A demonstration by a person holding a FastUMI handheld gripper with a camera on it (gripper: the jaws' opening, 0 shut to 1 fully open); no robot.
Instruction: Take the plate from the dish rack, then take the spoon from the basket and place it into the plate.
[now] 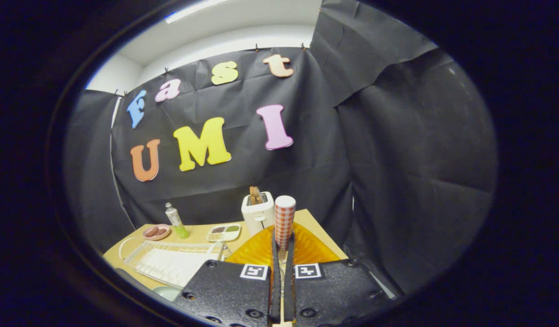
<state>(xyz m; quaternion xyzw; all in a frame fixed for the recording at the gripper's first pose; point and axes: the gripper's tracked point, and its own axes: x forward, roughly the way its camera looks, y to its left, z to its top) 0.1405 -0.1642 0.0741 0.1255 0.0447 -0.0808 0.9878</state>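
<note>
Jaws nearly together, the gripper (283, 247) clamps the rim of an orange plate (306, 250), which stands on edge between the two fingers and fans out to both sides of them, lifted clear of the desk (197, 235). Beyond the fingertips stand a red-checked cup (284, 221) and, just beside it, a white toaster (257, 212) with bread in its slots. Farther off on the desk lie a small divided tray (223, 232), a green-based bottle (176, 220) and a pink dish (156, 232) with something brown in it. The white wire dish rack (170, 261) sits near the fingers, off to the side away from the plate; whether anything rests in it is hard to make out.
</note>
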